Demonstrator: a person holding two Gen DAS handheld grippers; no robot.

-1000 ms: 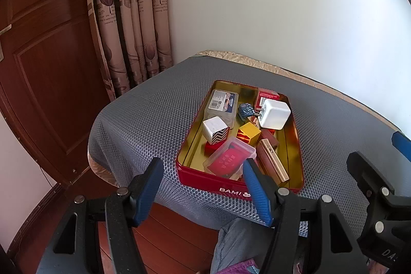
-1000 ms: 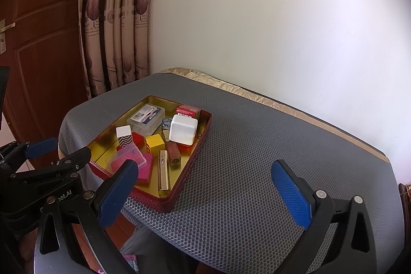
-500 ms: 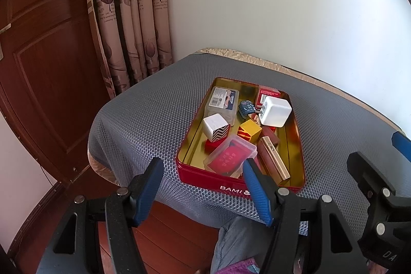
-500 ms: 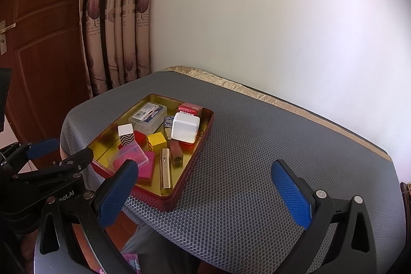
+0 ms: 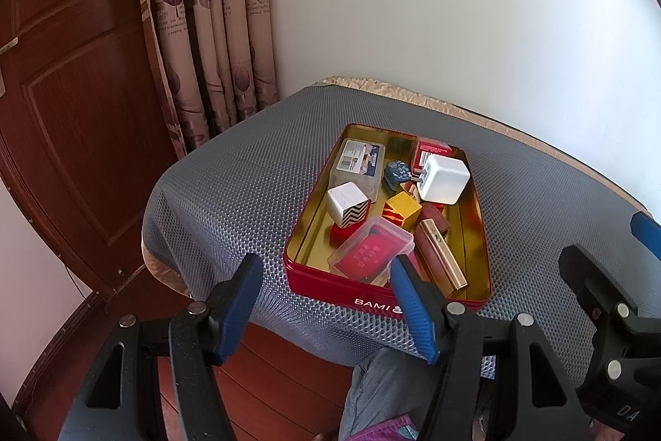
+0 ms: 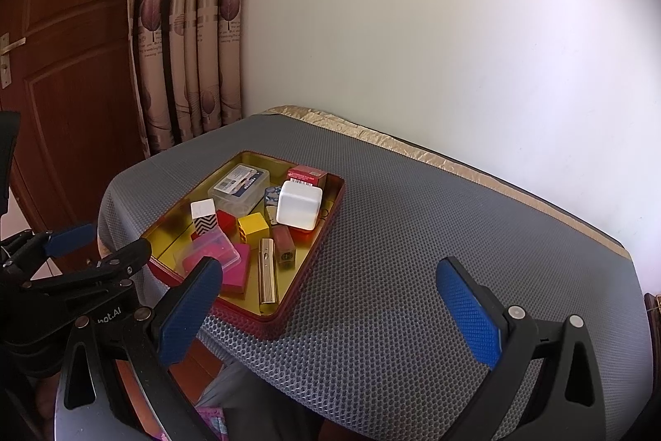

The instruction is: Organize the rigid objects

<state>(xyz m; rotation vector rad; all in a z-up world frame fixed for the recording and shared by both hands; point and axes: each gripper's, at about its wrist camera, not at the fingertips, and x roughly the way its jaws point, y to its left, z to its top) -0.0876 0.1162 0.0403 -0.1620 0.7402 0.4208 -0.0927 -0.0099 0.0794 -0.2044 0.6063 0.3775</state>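
A red tin tray (image 5: pixel 372 298) with a gold inside stands near the front left corner of the grey table. In it lie a white charger cube (image 5: pixel 444 178), a clear labelled box (image 5: pixel 359 162), a white zigzag box (image 5: pixel 349 203), a yellow block (image 5: pixel 403 209), a clear case with a red card (image 5: pixel 372 251), a gold bar (image 5: pixel 440 261) and a red box (image 5: pixel 431 149). My left gripper (image 5: pixel 326 267) hovers open just in front of the tray, holding nothing. My right gripper (image 6: pixel 328 267) is open and empty over the table's front edge, right of the tray (image 6: pixel 314 267).
The grey mesh table cover (image 6: pixel 413 234) stretches bare to the right of the tray. A white wall runs behind the table. A curtain (image 5: pixel 215 48) and a wooden door (image 5: pixel 74 110) stand at the left. A person's knee (image 5: pixel 384 387) sits below the table's front edge.
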